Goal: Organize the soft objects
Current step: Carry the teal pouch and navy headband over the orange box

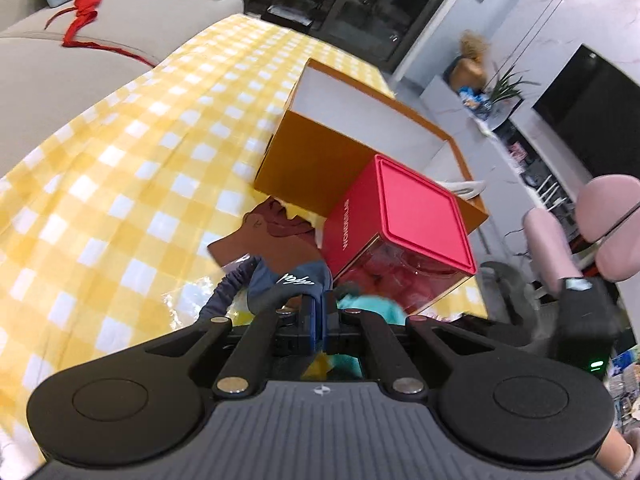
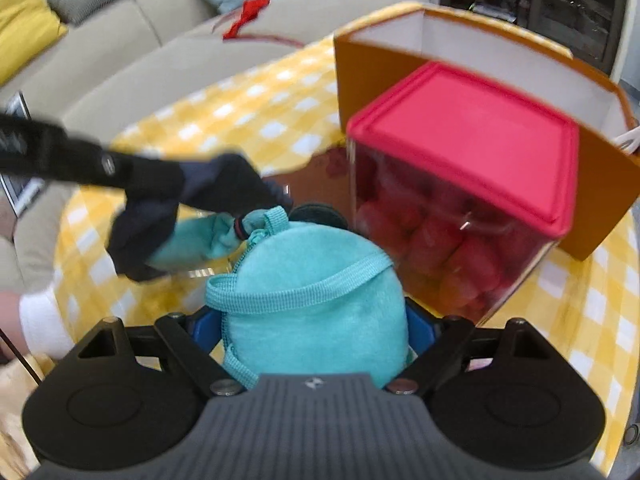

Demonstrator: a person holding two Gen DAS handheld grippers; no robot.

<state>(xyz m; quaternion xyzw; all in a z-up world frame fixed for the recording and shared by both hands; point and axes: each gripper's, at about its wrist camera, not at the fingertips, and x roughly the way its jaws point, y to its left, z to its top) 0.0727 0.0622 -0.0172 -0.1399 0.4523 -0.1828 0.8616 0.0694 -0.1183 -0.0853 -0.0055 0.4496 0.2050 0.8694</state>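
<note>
Fingers of the left gripper (image 1: 319, 300) clamp a navy cloth (image 1: 288, 280), while the right gripper (image 2: 316, 328) grips a plump teal pouch (image 2: 316, 300) across its width. Both loads hang just short of the red-lidded container (image 2: 464, 136); the open orange box (image 2: 400, 64) waits directly beyond.

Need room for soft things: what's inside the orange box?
The orange box shows bare white walls and something white at its far corner. The red-lidded container hides its floor.
</note>
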